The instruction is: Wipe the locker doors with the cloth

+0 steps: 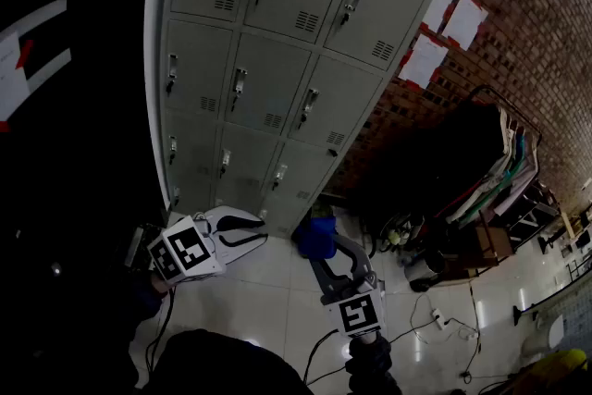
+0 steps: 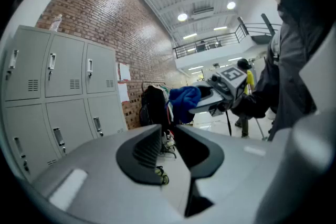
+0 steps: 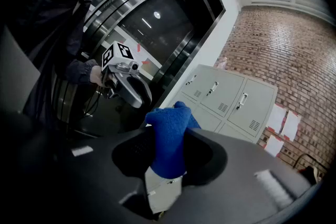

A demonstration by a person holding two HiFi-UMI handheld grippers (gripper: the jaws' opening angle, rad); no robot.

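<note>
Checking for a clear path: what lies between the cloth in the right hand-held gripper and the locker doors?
Nothing. In the head view, only a strip of bare floor tile shows between the blue cloth and the locker doors.

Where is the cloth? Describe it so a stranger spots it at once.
Find the grey lockers against the brick wall. Near their bottom row, the right gripper is shut on the cloth. It is the one bright blue, bunched thing; the left gripper beside it holds nothing.
</note>
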